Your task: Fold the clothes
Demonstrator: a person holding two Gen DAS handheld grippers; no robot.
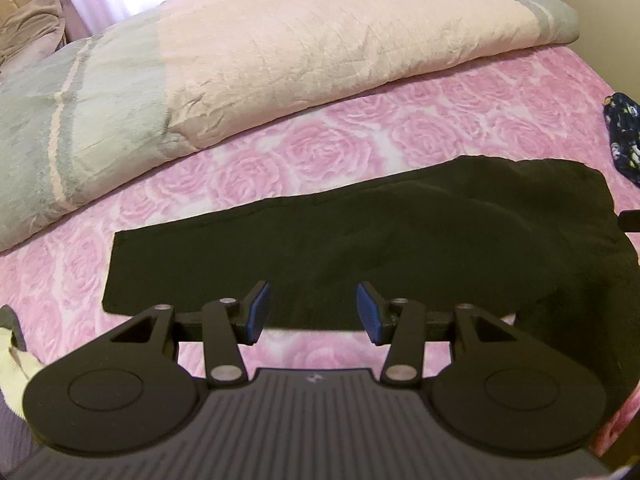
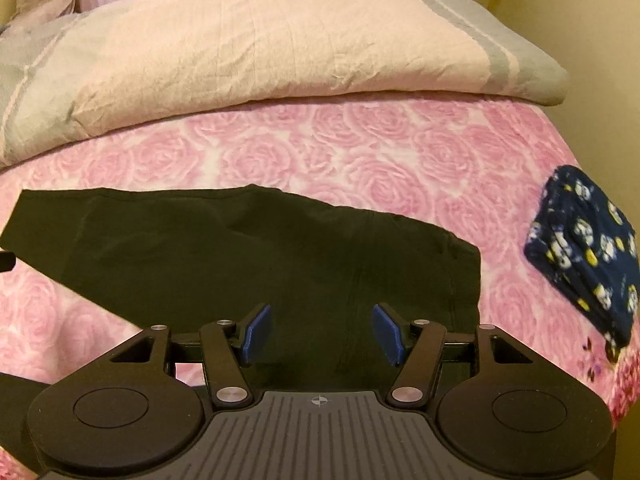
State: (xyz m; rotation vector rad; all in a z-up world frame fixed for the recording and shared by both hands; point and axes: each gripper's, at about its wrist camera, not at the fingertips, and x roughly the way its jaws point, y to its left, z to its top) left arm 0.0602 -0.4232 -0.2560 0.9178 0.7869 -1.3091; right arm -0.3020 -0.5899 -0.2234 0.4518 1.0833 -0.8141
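Both claws wide and empty over dark trousers laid long on the rose bedspread.

The left gripper (image 1: 310, 312) hangs at the near edge of the black trousers (image 1: 360, 236), the right gripper (image 2: 320, 334) over their wider end. A pinch there may catch only the top layer, or the plush bedspread (image 2: 360, 152) too, skewing any fold.

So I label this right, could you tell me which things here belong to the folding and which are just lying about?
In the job: black garment; left gripper; right gripper.

Lying about: patterned navy cloth; folded blanket; pink rose bedspread.
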